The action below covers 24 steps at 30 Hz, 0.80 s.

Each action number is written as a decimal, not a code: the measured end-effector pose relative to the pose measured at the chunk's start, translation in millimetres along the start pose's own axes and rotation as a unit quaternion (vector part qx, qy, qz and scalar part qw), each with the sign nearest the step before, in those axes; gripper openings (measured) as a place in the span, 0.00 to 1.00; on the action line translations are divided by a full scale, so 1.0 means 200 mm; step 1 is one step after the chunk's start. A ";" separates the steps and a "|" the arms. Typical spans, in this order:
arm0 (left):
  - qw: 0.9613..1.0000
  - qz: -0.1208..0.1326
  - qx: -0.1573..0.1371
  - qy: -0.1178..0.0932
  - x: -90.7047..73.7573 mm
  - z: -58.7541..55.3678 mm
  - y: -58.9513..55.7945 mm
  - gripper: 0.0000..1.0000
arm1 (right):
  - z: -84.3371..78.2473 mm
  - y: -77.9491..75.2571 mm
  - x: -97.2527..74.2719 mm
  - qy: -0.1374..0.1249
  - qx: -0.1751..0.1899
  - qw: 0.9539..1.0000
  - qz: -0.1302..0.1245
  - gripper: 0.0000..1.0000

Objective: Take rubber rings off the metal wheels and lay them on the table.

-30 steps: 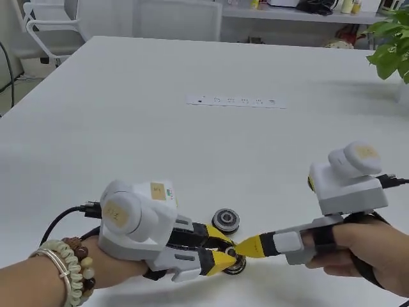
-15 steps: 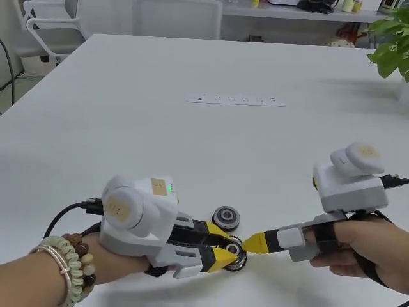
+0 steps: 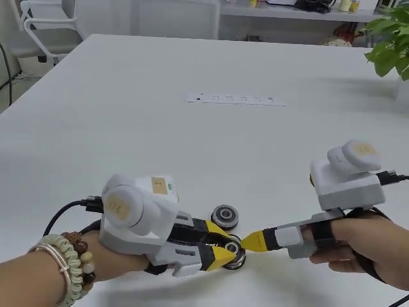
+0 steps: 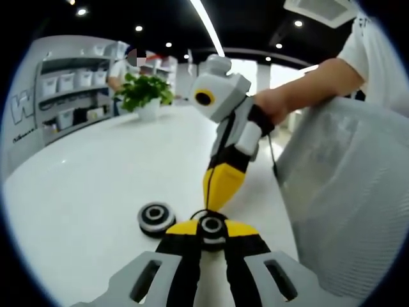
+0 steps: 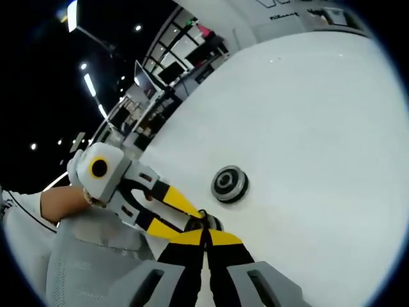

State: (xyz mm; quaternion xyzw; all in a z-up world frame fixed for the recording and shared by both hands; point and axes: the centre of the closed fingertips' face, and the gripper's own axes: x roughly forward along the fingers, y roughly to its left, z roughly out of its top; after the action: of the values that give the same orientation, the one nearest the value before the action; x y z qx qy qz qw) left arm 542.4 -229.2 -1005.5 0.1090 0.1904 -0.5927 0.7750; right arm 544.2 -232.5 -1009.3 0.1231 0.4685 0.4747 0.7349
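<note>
**Ring being peeled off the clamped wheel**

The left hand-held gripper (image 4: 212,228) is clamped on a small silver metal wheel (image 4: 211,224), low over the white surface (image 3: 192,141). The right hand-held gripper (image 5: 204,231), jaws together, seems to nip the wheel's thin black rubber ring (image 5: 202,213). The next move calls for pulling the ring clear and laying it down. A second ringed metal wheel (image 3: 225,217) sits just beside.

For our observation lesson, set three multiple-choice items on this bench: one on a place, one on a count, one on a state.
1. The loose wheel lies: A on the table B on a shelf C in a tray.
2. Metal wheels in sight: A one B two C four.
3. The left gripper is: A wide open B shut on a wheel C lying unheld.
Key: A, it rests on the white top; B, one loose, one gripped; B, its yellow jaws clamp it.
</note>
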 end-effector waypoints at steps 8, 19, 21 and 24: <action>1.000 -0.003 -0.014 -0.012 0.00 0.00 0.00 0.16 | -0.01 0.02 0.00 0.008 -0.056 0.998 -0.013 0.00; 0.999 -0.002 -0.003 0.045 0.01 0.01 -0.01 0.17 | -0.01 0.02 0.00 0.009 -0.061 0.998 -0.015 0.00; 0.998 -0.004 0.010 0.054 0.01 0.00 -0.02 0.17 | -0.01 0.02 0.00 0.010 -0.061 0.998 -0.015 0.00; 0.998 -0.005 0.024 0.061 -0.01 0.00 -0.02 0.17 | -0.01 0.02 0.00 0.010 -0.060 0.998 -0.016 0.00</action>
State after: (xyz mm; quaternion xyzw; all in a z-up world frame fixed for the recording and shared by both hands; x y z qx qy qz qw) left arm 539.1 -229.3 -1003.8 0.1624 0.2235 -0.5934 0.7560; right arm 540.7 -230.8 -1008.1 0.0667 0.4482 0.4917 0.7436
